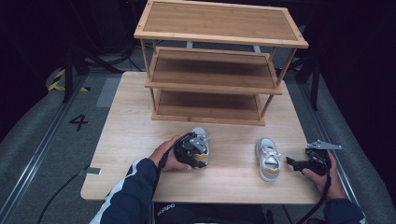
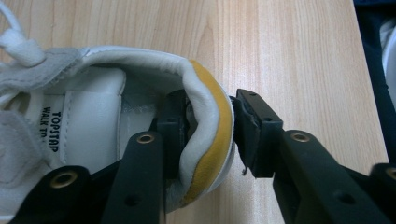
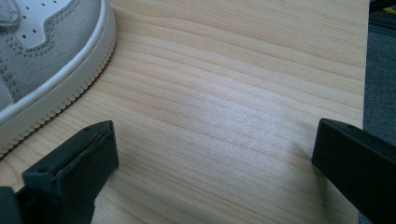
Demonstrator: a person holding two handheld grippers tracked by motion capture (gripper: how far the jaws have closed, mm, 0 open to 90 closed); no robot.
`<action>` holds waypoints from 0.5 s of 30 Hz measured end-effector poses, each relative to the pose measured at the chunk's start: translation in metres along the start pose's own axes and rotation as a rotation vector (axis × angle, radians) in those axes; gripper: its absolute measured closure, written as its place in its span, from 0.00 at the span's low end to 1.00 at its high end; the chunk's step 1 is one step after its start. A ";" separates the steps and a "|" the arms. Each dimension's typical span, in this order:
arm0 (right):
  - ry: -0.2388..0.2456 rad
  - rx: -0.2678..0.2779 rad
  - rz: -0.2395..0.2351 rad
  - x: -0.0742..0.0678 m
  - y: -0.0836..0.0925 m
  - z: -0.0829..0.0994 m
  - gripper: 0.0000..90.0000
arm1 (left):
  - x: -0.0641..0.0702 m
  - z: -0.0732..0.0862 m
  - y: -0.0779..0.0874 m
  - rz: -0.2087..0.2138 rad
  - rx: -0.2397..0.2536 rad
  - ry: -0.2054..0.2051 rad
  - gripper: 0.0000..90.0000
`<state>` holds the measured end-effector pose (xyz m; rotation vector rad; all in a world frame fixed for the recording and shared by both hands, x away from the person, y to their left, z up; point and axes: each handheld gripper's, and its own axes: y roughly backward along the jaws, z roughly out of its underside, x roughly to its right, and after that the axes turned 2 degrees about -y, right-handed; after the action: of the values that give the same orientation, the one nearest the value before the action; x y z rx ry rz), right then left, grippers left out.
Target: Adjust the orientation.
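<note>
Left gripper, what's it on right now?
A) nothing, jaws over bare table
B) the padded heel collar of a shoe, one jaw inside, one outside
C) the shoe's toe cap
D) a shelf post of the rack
B: in the left gripper view the left gripper straddles the yellow-trimmed heel collar of the left shoe, one jaw inside the opening and the other outside against the heel.

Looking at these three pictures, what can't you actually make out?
- High view: heel of the left shoe, covered by the left tongs and hand.
- Left gripper view: the insole print runs under the strap; the toe is cut off by the edge.
- Right gripper view: most of the right shoe is cut off by the frame edge.
</note>
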<state>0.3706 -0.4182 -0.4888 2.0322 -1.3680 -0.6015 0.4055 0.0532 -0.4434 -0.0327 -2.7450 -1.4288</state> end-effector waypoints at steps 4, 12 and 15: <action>0.000 0.000 0.000 0.000 0.000 0.000 0.01 | -0.001 0.003 0.002 0.010 0.020 0.004 0.77; 0.003 0.000 -0.001 0.000 -0.001 -0.001 0.01 | -0.002 0.005 0.005 0.027 0.009 -0.026 0.78; 0.003 -0.003 -0.003 0.000 -0.002 -0.002 0.01 | -0.007 0.005 0.007 0.018 -0.018 -0.043 0.78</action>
<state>0.3738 -0.4174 -0.4886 2.0321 -1.3613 -0.6012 0.4128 0.0619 -0.4408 -0.0888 -2.7580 -1.4661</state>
